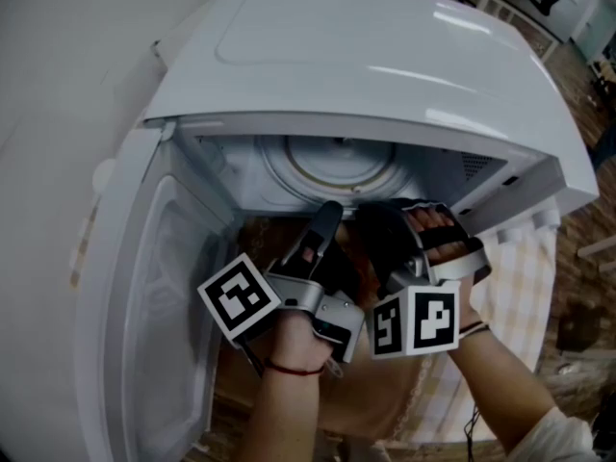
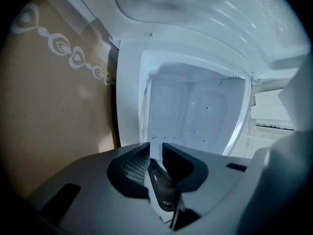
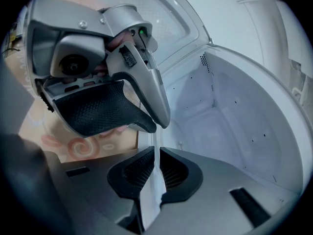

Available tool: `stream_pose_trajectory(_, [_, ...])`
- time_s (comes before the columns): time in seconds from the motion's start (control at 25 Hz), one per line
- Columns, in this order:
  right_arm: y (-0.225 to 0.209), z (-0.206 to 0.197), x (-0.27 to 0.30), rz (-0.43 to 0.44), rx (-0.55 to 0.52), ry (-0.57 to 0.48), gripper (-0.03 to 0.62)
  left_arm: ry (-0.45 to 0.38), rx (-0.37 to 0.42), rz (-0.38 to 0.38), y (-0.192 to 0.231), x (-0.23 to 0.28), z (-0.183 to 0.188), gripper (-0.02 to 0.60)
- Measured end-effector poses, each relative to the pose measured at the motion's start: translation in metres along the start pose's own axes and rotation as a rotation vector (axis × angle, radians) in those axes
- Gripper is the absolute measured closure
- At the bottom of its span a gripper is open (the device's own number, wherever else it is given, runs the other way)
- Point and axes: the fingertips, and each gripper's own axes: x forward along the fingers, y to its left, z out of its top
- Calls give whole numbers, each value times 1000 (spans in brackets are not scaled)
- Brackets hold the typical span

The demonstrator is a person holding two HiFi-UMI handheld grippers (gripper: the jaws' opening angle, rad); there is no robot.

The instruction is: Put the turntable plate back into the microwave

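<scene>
Both tongs are at the microwave [image 1: 385, 56] mouth. The right gripper [image 3: 155, 155] is clamped on the thin glassy near rim of the turntable plate [image 1: 337, 166]. The left gripper [image 2: 155, 151] has its jaws a slit apart with the same rim between them, and it looks gripped. The plate sits low inside the microwave cavity. My worry is that slick glass held only by its edge could slip, or land off-centre and rock. The open door [image 1: 144, 287] hangs left of the microwave, with patterned cloth [image 1: 385, 402] below its front. The tight mouth crowds both grippers.
</scene>
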Motion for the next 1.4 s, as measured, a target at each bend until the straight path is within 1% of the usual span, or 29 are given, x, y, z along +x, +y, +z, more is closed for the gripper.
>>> stream_pose_trajectory(0.12, [1,0,0,1,-3,-2,543,4,4,-2,1,1,-2,511])
stream_pose_trajectory(0.6, [4,-4,-4,9,-3,3,543,2,-21,15,11,-2,-12,511])
stream_pose_trajectory(1.04, [2,-4,-19,-16,-8,1,543,6,-19,-8,2,-10,-21,511])
stream_pose_trajectory(1.4, [2,0,-46,-32,-8,-5,543,33,-2,-31,-13,-21,-43,539])
